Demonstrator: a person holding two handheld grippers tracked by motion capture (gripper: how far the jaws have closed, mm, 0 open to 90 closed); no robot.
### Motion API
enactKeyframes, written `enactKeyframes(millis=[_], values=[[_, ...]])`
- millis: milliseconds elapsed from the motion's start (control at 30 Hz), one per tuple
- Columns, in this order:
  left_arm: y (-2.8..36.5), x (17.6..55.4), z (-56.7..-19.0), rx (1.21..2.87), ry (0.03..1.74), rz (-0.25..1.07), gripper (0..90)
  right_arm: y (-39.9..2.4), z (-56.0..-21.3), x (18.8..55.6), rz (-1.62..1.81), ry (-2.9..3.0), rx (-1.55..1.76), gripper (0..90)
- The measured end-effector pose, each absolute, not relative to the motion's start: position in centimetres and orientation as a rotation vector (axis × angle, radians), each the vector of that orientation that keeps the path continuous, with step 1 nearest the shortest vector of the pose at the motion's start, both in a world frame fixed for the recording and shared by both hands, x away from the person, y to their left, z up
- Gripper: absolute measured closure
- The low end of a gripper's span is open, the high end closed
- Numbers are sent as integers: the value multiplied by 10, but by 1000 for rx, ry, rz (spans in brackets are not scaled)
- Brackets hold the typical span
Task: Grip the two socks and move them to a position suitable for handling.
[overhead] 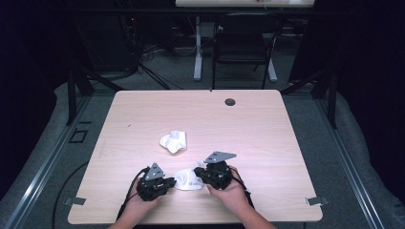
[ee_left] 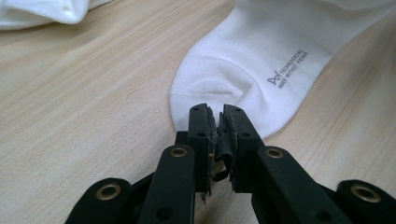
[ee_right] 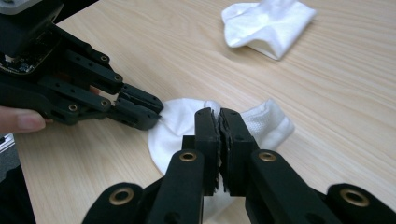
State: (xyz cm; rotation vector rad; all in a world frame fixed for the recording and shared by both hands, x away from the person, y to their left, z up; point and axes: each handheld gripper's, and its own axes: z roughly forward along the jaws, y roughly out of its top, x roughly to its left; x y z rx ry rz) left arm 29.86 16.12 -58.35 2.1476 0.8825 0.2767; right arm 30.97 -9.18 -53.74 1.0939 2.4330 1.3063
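Note:
A white sock (overhead: 187, 181) (ee_left: 261, 60) (ee_right: 177, 126) with small grey print lies near the table's front edge, between my two grippers. My left gripper (overhead: 171, 182) (ee_left: 215, 114) (ee_right: 154, 114) is shut on the sock's rounded end, its jaws pressed close together over the fabric edge. My right gripper (overhead: 198, 172) (ee_right: 218, 116) is shut on the sock's other end, with the ribbed cuff bunching up beside its jaws. A second white sock (overhead: 173, 141) (ee_left: 46, 11) (ee_right: 266, 25) lies crumpled farther back, apart from both grippers.
The light wooden table (overhead: 239, 124) has a dark round grommet (overhead: 230, 101) near its far edge. A black chair (overhead: 241, 43) and a white desk leg (overhead: 197, 47) stand on the floor beyond the table.

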Motion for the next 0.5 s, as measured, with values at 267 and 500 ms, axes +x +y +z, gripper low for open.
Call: enactKeyframes(millis=[267, 500], values=[[161, 297, -583, 2146, 895, 286, 821, -122, -540, 308, 1249, 2427, 1167, 868], [161, 297, -583, 2149, 900, 280, 822, -135, -550, 309, 1214, 2418, 1227, 865]])
